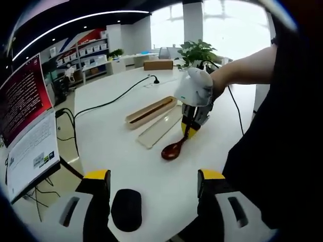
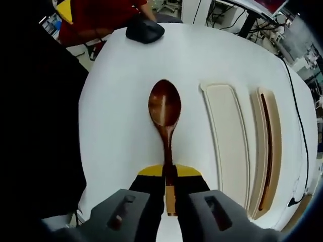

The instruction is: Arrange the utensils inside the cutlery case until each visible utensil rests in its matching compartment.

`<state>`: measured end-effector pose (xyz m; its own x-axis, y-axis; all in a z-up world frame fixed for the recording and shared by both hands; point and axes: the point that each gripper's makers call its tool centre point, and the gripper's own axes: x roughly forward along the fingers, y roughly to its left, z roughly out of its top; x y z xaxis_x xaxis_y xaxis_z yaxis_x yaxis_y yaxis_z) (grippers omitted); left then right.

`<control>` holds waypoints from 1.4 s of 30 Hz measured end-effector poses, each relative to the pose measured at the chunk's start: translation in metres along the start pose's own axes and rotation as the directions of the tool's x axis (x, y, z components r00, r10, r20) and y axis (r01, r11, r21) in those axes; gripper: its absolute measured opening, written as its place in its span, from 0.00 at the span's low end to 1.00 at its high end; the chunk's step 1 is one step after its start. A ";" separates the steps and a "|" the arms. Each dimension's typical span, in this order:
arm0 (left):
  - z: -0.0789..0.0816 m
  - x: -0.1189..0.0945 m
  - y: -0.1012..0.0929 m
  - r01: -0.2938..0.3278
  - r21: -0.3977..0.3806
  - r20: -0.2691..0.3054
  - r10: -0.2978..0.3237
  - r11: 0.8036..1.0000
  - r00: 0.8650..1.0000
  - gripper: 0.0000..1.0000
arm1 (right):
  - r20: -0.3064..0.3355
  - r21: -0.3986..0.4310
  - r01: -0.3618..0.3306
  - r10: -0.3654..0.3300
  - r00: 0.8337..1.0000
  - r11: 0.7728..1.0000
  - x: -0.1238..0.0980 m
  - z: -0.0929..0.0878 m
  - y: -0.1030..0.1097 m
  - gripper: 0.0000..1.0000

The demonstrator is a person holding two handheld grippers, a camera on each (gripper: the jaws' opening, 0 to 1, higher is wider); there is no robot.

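Note:
My right gripper (image 2: 169, 175) is shut on the handle of a dark brown wooden spoon (image 2: 164, 108), whose bowl points away over the white table. In the left gripper view, that right gripper (image 1: 190, 129) hangs from a person's hand, with the spoon (image 1: 173, 149) slanting down until its bowl is at the table surface. Just beyond lies the cream cutlery case (image 1: 150, 111), open, with dark chopsticks in its long slot (image 2: 266, 151). Its flat lid (image 2: 226, 136) lies between case and spoon. My left gripper (image 1: 154, 179) stands open near the table's front edge, holding nothing.
A black computer mouse (image 1: 126, 209) lies between my left jaws near the table edge. A black cable (image 1: 108, 103) runs across the table's left side. Beyond it are a potted plant (image 1: 197, 50) and a cardboard box (image 1: 158, 64). A red poster stand (image 1: 25, 126) stands left.

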<state>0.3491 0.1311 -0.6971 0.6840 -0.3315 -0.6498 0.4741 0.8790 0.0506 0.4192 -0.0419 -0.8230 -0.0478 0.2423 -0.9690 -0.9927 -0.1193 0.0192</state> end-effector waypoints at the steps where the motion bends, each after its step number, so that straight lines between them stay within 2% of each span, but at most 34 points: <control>1: 0.000 0.000 0.000 0.001 -0.001 0.000 -0.001 1.000 1.000 0.72 | 0.002 0.000 0.000 0.000 1.000 1.000 0.000 0.000 0.000 0.03; 7: -0.002 0.002 -0.001 0.005 0.004 -0.004 -0.005 1.000 1.000 0.72 | -0.001 0.012 0.000 0.000 1.000 1.000 0.000 0.000 0.001 0.02; 17: -0.004 0.002 -0.008 0.014 -0.001 0.002 -0.014 1.000 1.000 0.72 | -0.009 -0.022 0.003 -0.003 1.000 1.000 0.000 0.001 0.001 0.03; 20: -0.006 0.001 -0.003 0.004 -0.025 0.009 -0.004 1.000 1.000 0.72 | 0.002 0.004 -0.013 0.013 1.000 1.000 0.000 0.001 0.001 0.03; 36: -0.002 0.006 0.003 0.006 -0.026 0.006 -0.006 1.000 1.000 0.71 | 0.011 -0.015 -0.007 0.008 1.000 1.000 0.004 0.015 -0.001 0.05; 42: -0.002 0.010 0.001 0.017 -0.016 -0.003 -0.017 1.000 1.000 0.71 | -0.015 -0.062 0.008 -0.009 1.000 0.998 0.005 0.017 0.002 0.03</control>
<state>0.3551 0.1290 -0.7051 0.6740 -0.3455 -0.6529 0.4767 0.8786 0.0273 0.4153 -0.0246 -0.8234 -0.0375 0.2292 -0.9726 -0.9843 -0.1765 -0.0037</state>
